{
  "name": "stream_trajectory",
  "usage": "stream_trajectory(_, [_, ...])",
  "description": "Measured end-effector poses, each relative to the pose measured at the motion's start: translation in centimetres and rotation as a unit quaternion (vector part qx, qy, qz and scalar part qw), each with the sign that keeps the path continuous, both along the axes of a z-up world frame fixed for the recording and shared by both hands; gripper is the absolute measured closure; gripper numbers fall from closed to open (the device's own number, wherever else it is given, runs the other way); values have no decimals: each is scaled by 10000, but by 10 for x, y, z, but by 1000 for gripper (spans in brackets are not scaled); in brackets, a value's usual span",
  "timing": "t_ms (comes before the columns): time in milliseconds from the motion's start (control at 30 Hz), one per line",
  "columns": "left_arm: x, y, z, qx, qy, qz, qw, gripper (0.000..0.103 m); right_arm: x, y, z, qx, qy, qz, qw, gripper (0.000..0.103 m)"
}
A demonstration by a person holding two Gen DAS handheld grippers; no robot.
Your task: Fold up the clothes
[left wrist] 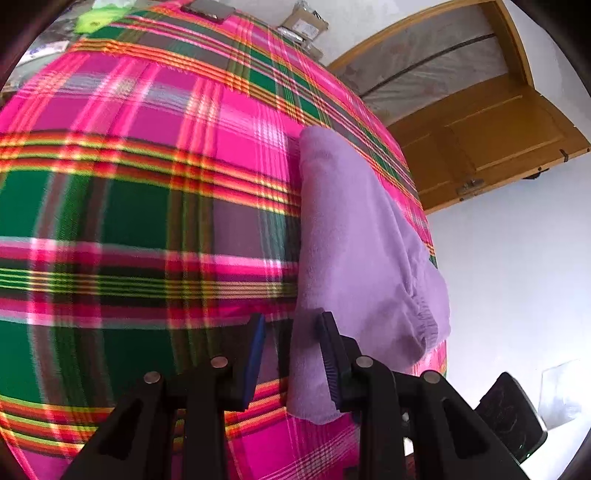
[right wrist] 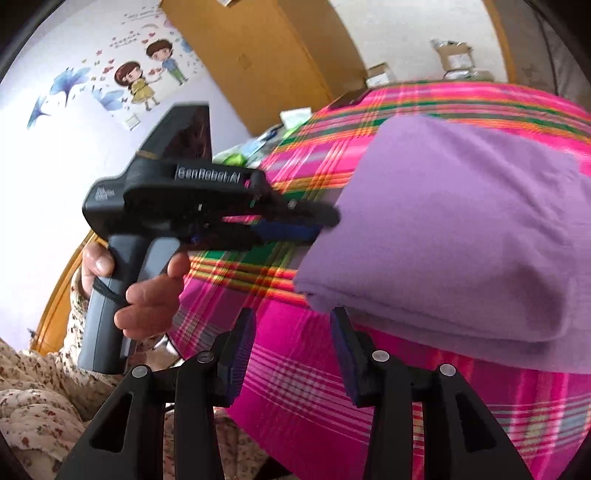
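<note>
A folded lilac garment lies on the pink and green plaid cloth, near its right edge. My left gripper stands at the garment's near left edge. Its right finger lies against the fabric, and plaid shows between the left pad and the garment. Seen from the right wrist, the left gripper is turned on its side at that same edge of the garment. My right gripper is open just short of the garment's near corner, with only plaid between its fingers.
A hand with a floral sleeve holds the left gripper's handle. A brown wooden door stands beyond the plaid's right edge. Boxes and a flat dark object sit at the far end. Wall stickers are at left.
</note>
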State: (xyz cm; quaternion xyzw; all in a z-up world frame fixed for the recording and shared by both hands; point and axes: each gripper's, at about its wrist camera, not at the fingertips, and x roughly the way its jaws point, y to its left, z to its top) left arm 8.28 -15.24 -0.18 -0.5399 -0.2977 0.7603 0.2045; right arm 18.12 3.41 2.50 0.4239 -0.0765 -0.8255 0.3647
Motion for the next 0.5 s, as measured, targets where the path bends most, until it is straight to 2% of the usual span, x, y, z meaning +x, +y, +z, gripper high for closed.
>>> stream_trajectory(133, [-3,7,0,42,-44,-231,9997,73,2,4,8,22,217,-126,9997,58])
stream_trajectory(233, [-6,11,-4,181,-173,-377,9990,81,7,-1,13,242,526,-116,9983,58])
stream_trajectory(367, [-8,12,2,198,-185,-457,9986,86,12,-20,19,1109,1426,-148,9834,58])
stream_trajectory(500, [-10,13,10,241,-191,-535,9981,87,3,-40,8,1482,1525,23,9771,52])
